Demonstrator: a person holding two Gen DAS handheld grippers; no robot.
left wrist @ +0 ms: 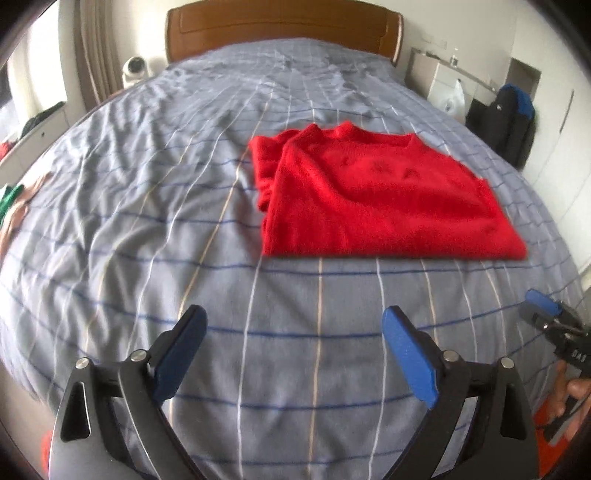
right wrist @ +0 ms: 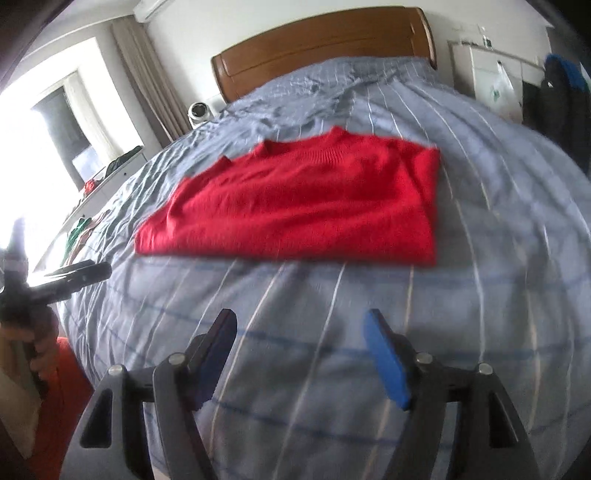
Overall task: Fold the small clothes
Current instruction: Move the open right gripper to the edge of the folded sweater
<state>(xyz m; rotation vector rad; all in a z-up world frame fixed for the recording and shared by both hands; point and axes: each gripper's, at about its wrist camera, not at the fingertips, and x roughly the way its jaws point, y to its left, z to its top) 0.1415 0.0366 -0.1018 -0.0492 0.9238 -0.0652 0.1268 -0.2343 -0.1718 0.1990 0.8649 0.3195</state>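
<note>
Red sweater [left wrist: 373, 195] lying folded, centre frame, on striped bedspread [left wrist: 147, 206]. Left gripper [left wrist: 295, 354] and right gripper [right wrist: 301, 354] hovering lower frame, both gaping wide, holding nothing.

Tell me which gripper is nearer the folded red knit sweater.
Neither clearly. The left gripper and right gripper both hover open over the bedspread, short of the folded red knit sweater's near edge.

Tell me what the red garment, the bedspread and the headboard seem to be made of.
Red sweater: likely knitted wool or acrylic, fuzzy matte, ribbed collar.
Bedspread: probably woven cotton, matte, finely creased.
Headboard: looks like varnished wood, brown with slight sheen.
</note>
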